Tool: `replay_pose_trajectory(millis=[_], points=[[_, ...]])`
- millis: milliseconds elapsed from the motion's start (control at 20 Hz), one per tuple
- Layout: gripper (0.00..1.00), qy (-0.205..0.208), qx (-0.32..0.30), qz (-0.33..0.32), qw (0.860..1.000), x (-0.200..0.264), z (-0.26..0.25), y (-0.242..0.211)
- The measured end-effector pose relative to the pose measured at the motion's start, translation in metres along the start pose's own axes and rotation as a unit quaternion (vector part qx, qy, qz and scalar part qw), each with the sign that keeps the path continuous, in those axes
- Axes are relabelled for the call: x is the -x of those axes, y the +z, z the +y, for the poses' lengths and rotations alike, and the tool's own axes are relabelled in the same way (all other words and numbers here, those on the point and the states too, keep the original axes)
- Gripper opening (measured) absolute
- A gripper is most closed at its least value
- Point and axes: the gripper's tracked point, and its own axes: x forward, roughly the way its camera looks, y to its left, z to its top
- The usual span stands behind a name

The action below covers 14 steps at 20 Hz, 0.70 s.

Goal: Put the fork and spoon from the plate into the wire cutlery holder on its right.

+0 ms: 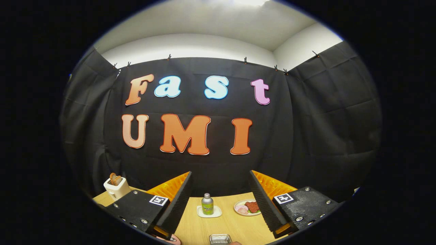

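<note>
My gripper [220,173] is open, held well above the wooden table [231,223] and facing the booth's back wall, with nothing between its fingers. Down by the base of the fingers, a small silvery metal rim [220,239] pokes into view; it may be the wire cutlery holder, but I cannot tell. To its left, under the left finger, the pinkish edge of a round thing [172,239] peeks out, possibly a plate. Most of both is hidden below the gripper.
Between the fingers, farther out on the table, a small bottle [207,204] stands on a white coaster [209,212]. A plate of red and pink food [248,207] lies beside the right finger. A white toaster [116,187] with toast stands at the far left.
</note>
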Motion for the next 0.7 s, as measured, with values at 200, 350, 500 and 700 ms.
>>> replay_pose_trajectory(millis=[200,350,500,700], points=[[0.97,0.012,-0.006,0.013,1.0,-0.003,0.012,-0.009],[0.97,0.022,-0.009,0.022,0.999,-0.002,0.025,-0.016],[0.97,0.037,-0.009,0.033,0.999,0.0,0.039,-0.023],[0.97,0.062,-0.012,0.06,0.996,0.008,0.064,-0.039]])
